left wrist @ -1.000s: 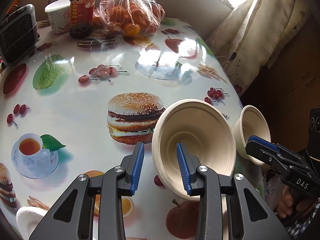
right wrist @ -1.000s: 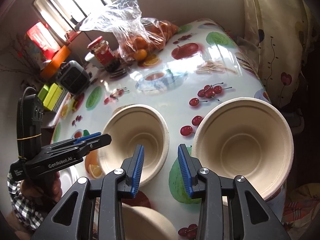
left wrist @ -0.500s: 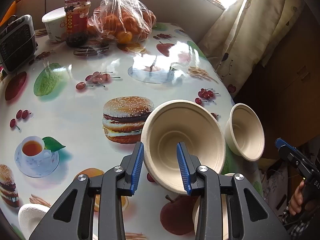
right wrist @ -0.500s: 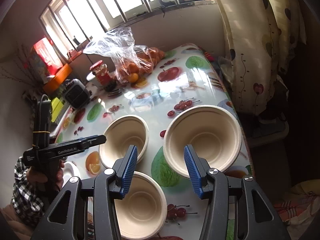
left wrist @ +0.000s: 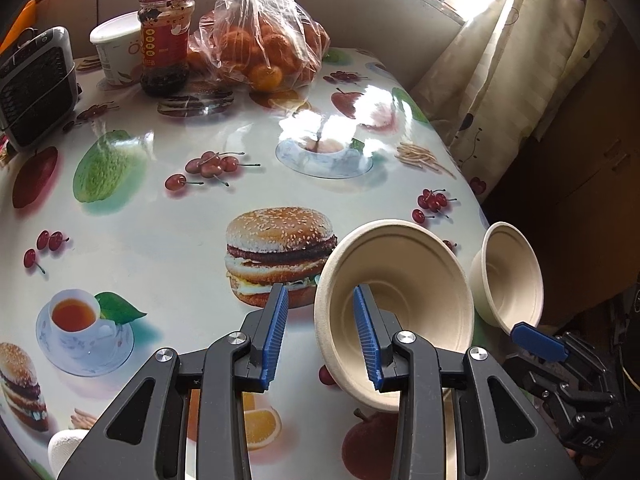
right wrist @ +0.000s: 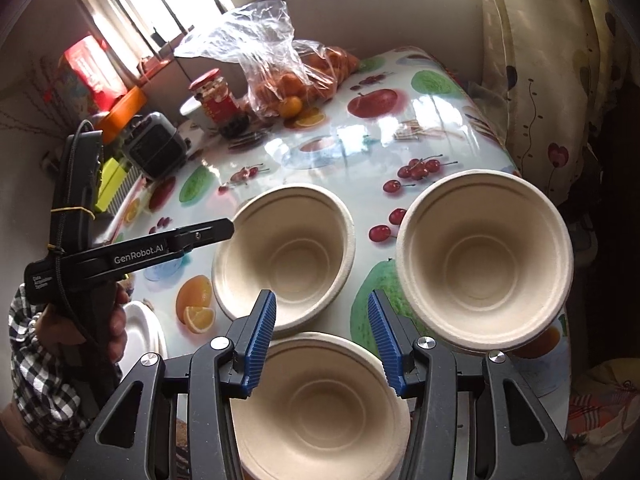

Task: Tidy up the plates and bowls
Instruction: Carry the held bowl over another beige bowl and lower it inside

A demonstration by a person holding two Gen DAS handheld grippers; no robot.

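Three beige paper bowls stand on the fruit-print table (right wrist: 400, 120): a middle bowl (right wrist: 284, 256), a right bowl (right wrist: 484, 260) near the table's right edge, and a near bowl (right wrist: 320, 404) under my right gripper. My right gripper (right wrist: 322, 338) is open and empty above the near bowl's far rim. My left gripper (left wrist: 320, 336) is open and empty; its right finger stands in front of the middle bowl (left wrist: 404, 304), beside the right bowl (left wrist: 512, 276). It also shows in the right wrist view (right wrist: 208, 234), left of the middle bowl. A white plate (right wrist: 140, 332) lies at the left.
At the table's far end stand a bag of oranges (left wrist: 260, 44), a red-lidded jar (left wrist: 166, 40), a white tub (left wrist: 114, 52) and a small black heater (left wrist: 32, 84). A curtain (left wrist: 500, 60) hangs at the right. The table's right edge is close to the right bowl.
My right gripper has come down and forward over the near bowl and opened wider. My left gripper has edged forward toward the middle bowl.
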